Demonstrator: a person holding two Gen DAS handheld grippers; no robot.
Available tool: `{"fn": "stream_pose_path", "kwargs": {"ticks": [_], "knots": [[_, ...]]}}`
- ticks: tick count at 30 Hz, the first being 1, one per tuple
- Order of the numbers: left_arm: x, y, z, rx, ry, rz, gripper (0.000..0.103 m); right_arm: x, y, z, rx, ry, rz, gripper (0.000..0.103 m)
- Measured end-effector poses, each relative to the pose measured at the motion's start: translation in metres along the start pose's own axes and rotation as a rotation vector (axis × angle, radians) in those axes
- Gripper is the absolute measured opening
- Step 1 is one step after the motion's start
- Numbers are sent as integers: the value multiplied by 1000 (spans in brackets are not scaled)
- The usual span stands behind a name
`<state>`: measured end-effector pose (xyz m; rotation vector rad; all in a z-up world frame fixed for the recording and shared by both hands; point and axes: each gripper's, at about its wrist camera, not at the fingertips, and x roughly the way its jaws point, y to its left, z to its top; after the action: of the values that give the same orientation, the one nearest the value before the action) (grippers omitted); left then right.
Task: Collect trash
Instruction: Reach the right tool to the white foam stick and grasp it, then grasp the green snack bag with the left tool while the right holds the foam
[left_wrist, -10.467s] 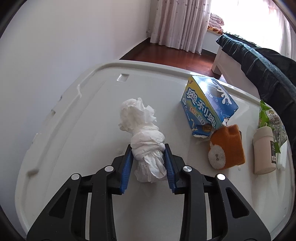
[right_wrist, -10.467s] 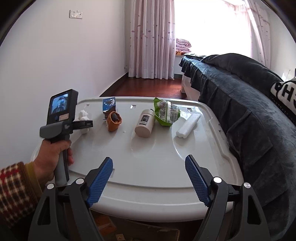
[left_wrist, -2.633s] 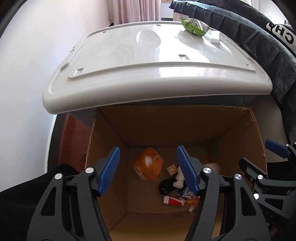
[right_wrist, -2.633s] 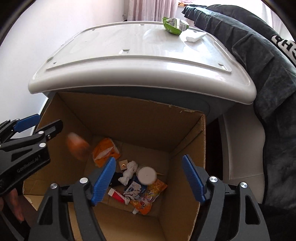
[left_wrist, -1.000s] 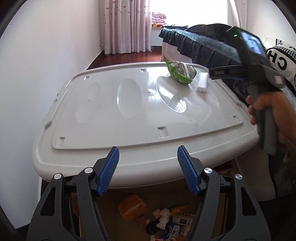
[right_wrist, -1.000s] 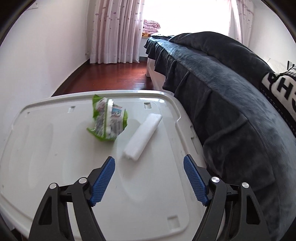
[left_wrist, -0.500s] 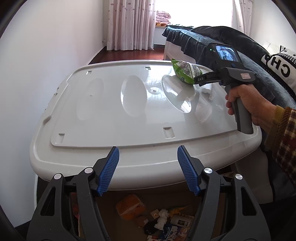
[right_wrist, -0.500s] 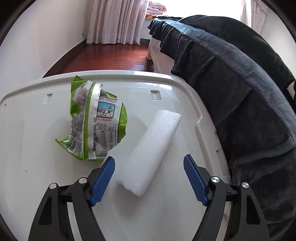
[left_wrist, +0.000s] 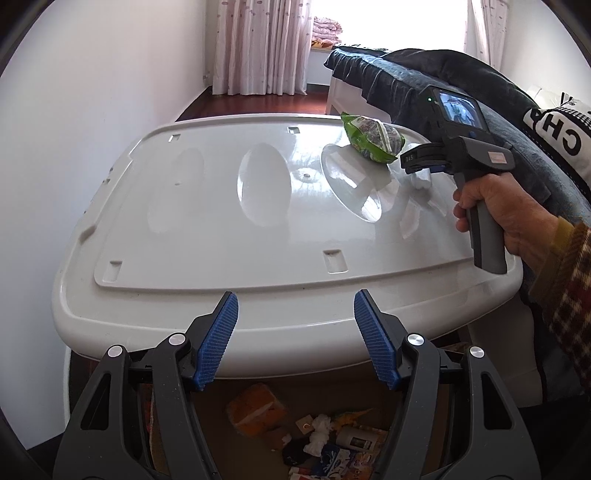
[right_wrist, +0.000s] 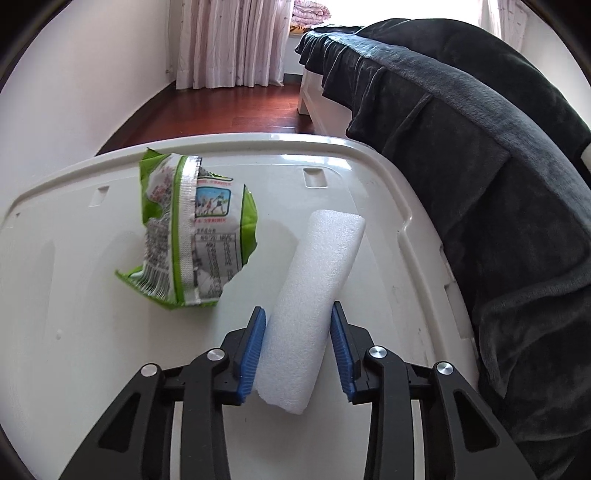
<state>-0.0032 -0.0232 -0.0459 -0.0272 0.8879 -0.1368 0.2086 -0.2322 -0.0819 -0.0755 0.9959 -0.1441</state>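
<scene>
**Right gripper's got the foam, left one's idle**

Your right gripper (right_wrist: 298, 349) is clamped on the white foam roll (right_wrist: 312, 306), lower center of the right wrist view, blue pads (right_wrist: 255, 347) pressing both sides. Roll lies on the white worktop (right_wrist: 74, 332), running up toward frame center. Green snack wrapper (right_wrist: 192, 243) sits just left of it, not touching afaict. Your left gripper (left_wrist: 295, 341) hangs wide open w/ nothing in it, bottom center of its view, over the worktop's near edge. Cardboard box (left_wrist: 207, 435) w/ trash shows at the bottom, below that edge.
</scene>
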Motion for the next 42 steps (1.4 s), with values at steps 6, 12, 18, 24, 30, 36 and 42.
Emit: {"fn": "stream_pose_path", "kwargs": {"ticks": [6, 12, 18, 24, 30, 36, 42], "knots": [[5, -15, 20, -2, 7, -2, 64, -43, -18, -16, -35, -88, -4, 35], [30, -61, 84, 55, -25, -32, 65, -93, -49, -18, -53, -178, 5, 35], [71, -96, 140, 59, -63, -34, 78, -126, -80, -20, -22, -247, 37, 36], [134, -122, 179, 42, -8, -34, 78, -133, -85, -28, -43, -284, 38, 36], [196, -136, 204, 14, 51, -8, 78, -138, -92, -31, -35, -302, 58, 37], [235, -142, 209, 13, 75, 25, 78, -139, -92, -30, -36, -308, 69, 37], [236, -115, 205, -57, 43, -17, 31, -141, -83, -37, -57, -307, 75, 37]]}}
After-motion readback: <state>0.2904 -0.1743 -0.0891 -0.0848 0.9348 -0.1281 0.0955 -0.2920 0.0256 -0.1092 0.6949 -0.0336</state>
